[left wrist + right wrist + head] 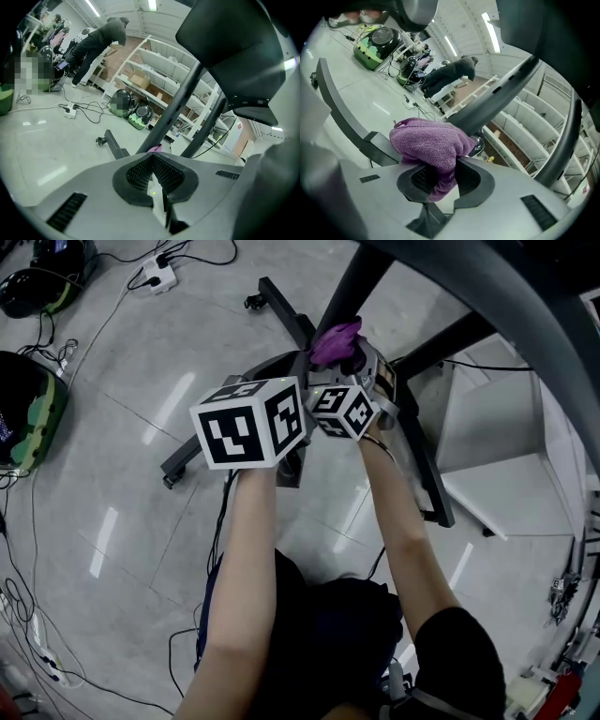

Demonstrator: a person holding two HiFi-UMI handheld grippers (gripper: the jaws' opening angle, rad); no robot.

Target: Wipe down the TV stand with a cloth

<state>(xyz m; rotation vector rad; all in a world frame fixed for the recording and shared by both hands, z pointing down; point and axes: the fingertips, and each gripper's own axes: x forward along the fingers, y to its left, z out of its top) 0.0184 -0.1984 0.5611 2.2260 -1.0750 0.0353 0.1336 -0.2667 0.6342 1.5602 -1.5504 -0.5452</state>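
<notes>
To wipe well, we judge the left gripper (153,158), its jaws pressed together on nothing, should stay clear of the stroke. The right gripper (440,174) is pinching the bunched purple cloth (429,143) and should press it flat along the TV stand's dark upright (487,105). The cloth sits just beside the upright; we cannot confirm contact. The left forearm (248,549) and right forearm (398,521) reach forward and down, side by side.

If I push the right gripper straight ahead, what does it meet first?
Probably the stand's slanted post, just beyond the purple cloth held in the right gripper; depth is unclear.
</notes>
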